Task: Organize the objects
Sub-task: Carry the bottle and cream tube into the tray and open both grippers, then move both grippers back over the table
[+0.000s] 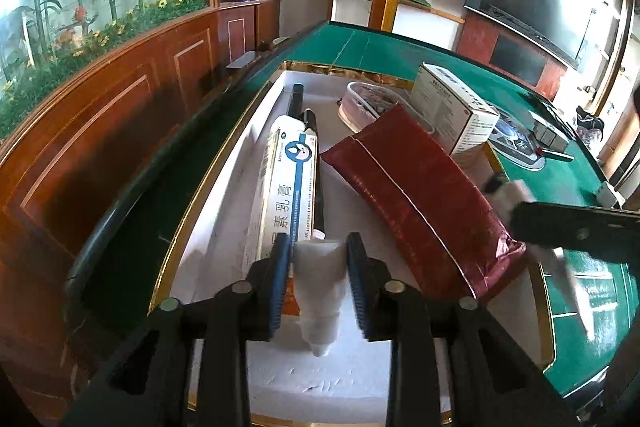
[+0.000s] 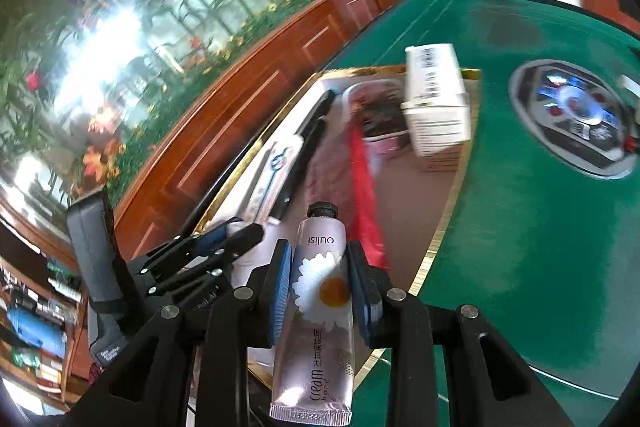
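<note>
A green worktop [image 1: 400, 51] is carrying a white gold-rimmed tray [image 1: 224, 187]. Over the tray's near end, the left gripper [image 1: 319, 247] is loosely bracketing a small white bottle [image 1: 320, 287], its fingers slightly apart from it. Just beside the tray, the right gripper [image 2: 320, 255] is clamping a hand cream tube [image 2: 320, 307]. The tube probably wants lowering flat beside the red pouch [image 1: 420, 203], clear of the white bottle.
</note>
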The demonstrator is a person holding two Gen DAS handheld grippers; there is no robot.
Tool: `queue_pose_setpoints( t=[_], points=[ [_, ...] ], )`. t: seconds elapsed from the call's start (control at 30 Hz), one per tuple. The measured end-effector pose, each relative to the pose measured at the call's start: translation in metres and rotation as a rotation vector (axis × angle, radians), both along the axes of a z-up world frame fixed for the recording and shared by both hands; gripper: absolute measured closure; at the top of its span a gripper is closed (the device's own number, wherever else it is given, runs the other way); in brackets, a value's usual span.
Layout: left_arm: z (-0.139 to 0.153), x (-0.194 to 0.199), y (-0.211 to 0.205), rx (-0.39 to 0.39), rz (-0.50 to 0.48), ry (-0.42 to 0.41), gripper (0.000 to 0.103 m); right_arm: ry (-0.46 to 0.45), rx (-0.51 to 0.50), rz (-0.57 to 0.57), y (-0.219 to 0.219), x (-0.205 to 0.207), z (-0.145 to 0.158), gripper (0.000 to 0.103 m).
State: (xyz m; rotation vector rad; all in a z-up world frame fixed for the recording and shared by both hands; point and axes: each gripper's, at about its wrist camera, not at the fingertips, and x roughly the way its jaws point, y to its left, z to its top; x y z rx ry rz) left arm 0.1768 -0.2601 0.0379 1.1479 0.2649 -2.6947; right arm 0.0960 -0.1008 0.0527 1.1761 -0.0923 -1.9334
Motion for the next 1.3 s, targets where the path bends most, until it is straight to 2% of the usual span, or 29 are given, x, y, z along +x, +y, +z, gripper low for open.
queue_pose_setpoints(
  t=[0.07, 0.2, 0.37, 0.6, 0.67, 0.73, 0.83, 0.93, 1.03, 1.1, 1.13, 1.2, 1.3],
  points=[
    [0.002, 0.003, -0.002, 0.003, 0.001, 0.013, 0.047, -0.005, 0.014, 0.020, -0.013, 0.000, -0.004, 0.072],
    [0.012, 0.014, -0.011, 0.042, 0.004, 0.064, 0.038, -0.019, 0.032, 0.043, -0.028, 0.000, -0.011, 0.072],
    [0.033, 0.035, -0.035, 0.088, 0.061, 0.166, 0.025, -0.032, 0.051, 0.053, -0.040, 0.001, -0.020, 0.072],
    [0.042, 0.045, -0.049, 0.090, 0.126, 0.196, 0.017, -0.021, 0.067, 0.061, -0.050, 0.004, -0.022, 0.070],
    [0.041, 0.046, -0.050, 0.092, 0.128, 0.189, 0.017, -0.015, 0.063, 0.051, -0.047, 0.004, -0.018, 0.060],
    [0.044, 0.047, -0.048, 0.096, 0.125, 0.193, 0.016, 0.006, 0.060, 0.027, -0.038, 0.004, -0.011, 0.033],
    [0.050, 0.049, -0.044, 0.097, 0.101, 0.214, 0.014, 0.091, 0.057, -0.062, -0.006, 0.000, 0.011, 0.018],
    [0.058, 0.046, -0.033, 0.102, 0.044, 0.238, 0.012, 0.203, 0.082, -0.174, 0.036, -0.005, 0.035, 0.008],
    [0.064, 0.040, -0.015, 0.102, -0.019, 0.254, 0.012, 0.382, 0.175, -0.325, 0.082, -0.010, 0.054, 0.000],
    [0.067, 0.037, -0.002, 0.092, -0.051, 0.262, 0.011, 0.451, 0.252, -0.403, 0.109, -0.019, 0.057, 0.000],
    [0.070, 0.034, 0.005, 0.089, -0.071, 0.270, 0.011, 0.459, 0.309, -0.458, 0.129, -0.030, 0.055, 0.000],
    [0.073, 0.029, 0.019, 0.088, -0.108, 0.279, 0.011, 0.418, 0.348, -0.540, 0.164, -0.051, 0.051, 0.000],
    [0.075, 0.021, 0.037, 0.083, -0.156, 0.273, 0.011, 0.265, 0.291, -0.661, 0.234, -0.084, 0.038, 0.000]
  ],
)
